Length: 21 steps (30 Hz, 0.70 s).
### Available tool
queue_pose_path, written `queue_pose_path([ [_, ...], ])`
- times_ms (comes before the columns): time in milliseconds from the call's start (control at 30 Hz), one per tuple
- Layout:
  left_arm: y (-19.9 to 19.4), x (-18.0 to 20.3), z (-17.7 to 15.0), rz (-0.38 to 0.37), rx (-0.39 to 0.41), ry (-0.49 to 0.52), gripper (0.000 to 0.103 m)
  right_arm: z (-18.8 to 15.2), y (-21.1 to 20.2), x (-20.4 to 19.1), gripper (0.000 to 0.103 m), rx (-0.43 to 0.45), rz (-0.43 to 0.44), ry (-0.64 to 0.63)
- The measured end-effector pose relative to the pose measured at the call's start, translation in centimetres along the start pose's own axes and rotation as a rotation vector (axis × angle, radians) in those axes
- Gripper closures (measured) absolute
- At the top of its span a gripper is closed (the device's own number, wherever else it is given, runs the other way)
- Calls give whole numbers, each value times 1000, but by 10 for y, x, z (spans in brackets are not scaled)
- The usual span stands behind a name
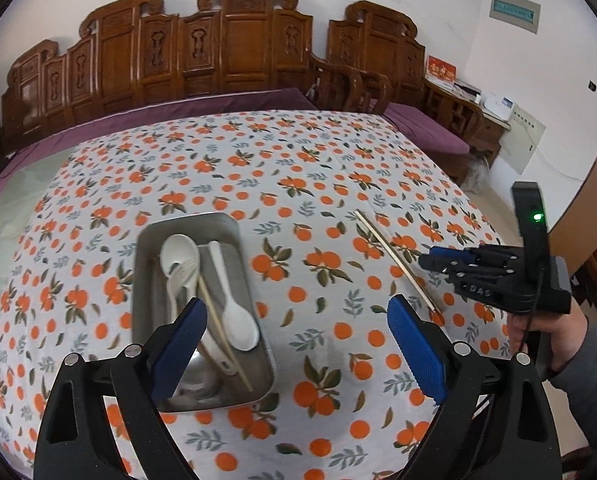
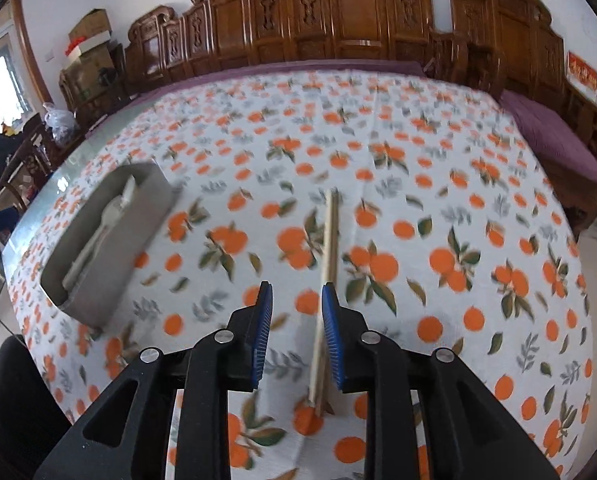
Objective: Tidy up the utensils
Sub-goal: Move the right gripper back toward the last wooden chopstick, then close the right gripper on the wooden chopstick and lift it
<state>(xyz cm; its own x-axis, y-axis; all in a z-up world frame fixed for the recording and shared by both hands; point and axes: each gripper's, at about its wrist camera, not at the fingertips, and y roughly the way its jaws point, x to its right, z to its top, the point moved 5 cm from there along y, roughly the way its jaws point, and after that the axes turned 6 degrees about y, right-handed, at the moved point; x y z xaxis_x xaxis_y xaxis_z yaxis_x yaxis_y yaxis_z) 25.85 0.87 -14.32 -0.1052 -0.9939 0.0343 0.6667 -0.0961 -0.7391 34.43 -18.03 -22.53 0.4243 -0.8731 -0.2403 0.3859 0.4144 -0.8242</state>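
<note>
On tablecloth (image 1: 298, 184): 1 tray (image 1: 146, 248) w/ 3 spoons (image 1: 240, 320), 1 chopstick (image 1: 222, 324); 1 chopstick outside (image 2: 328, 248); both tools (image 1: 294, 340) (image 2: 297, 336) released.

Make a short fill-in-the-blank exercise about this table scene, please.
1. The white spoons lie inside a metal ____.
2. The chopsticks outside it lie on the ____.
3. The fruit printed on the cloth is coloured ____.
4. The left gripper is ____ and holds nothing.

Missing words: tray; tablecloth; orange; open

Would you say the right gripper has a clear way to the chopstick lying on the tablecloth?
Probably yes: the right gripper is open just above the chopstick, which lies alone on the tablecloth, apart from the metal tray.
</note>
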Motion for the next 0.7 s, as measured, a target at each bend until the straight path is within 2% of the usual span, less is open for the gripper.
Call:
queue_pose_path([
  [100, 10, 8, -2, -4, -19, 9, 15, -5, 11, 6, 76, -24, -5, -3],
  [200, 18, 15, -4, -6, -34, 15, 15, -8, 20, 12, 84, -43, -12, -1],
  [333, 26, 22, -5, -12, -47, 23, 15, -8, 27, 19, 88, -53, -16, 1],
  [700, 39, 28, -4, -16, -65, 27, 15, -5, 42, 16, 89, -79, -31, -42],
])
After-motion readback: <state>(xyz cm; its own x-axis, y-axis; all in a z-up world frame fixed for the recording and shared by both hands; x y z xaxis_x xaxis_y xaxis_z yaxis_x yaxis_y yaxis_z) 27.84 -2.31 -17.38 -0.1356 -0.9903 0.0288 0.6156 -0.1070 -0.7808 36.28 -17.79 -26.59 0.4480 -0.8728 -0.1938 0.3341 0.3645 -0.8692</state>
